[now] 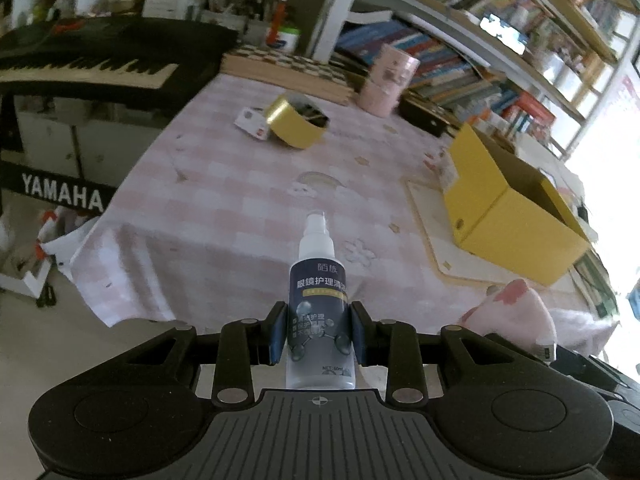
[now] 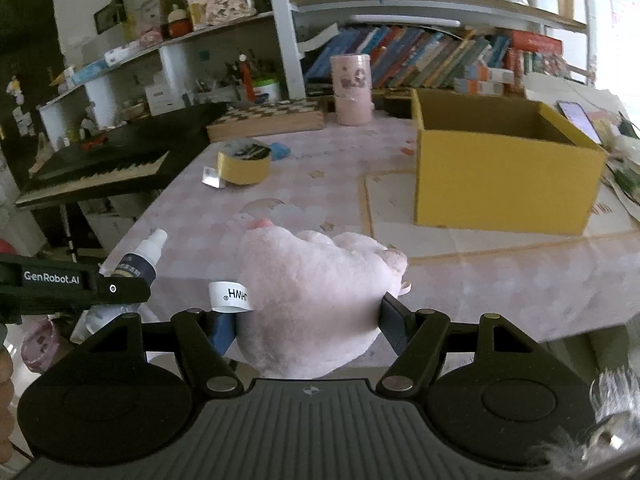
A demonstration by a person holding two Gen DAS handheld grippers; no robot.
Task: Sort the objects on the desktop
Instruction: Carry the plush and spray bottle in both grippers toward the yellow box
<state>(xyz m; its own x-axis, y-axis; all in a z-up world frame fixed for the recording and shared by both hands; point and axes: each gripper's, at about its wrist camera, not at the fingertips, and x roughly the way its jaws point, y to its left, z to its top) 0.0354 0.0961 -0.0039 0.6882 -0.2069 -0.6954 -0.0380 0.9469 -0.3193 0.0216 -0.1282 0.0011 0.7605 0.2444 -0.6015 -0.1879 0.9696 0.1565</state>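
My left gripper (image 1: 319,330) is shut on a small spray bottle (image 1: 320,304) with a dark label and white cap, held upright near the table's front edge; the bottle also shows in the right wrist view (image 2: 140,262). My right gripper (image 2: 308,320) is shut on a pink plush toy (image 2: 312,296) with a white tag, held above the table's front; the toy shows at the lower right of the left wrist view (image 1: 516,316). An open yellow cardboard box (image 2: 500,176) stands on the table to the right, and appears in the left wrist view (image 1: 508,208).
A roll of yellow tape (image 1: 298,122) lies mid-table beside a small white card (image 1: 250,122). Pink cylindrical containers (image 2: 352,90) and a checkered board (image 2: 268,120) sit at the back. A keyboard (image 1: 88,68) stands left of the table. Bookshelves (image 2: 420,56) line the far side.
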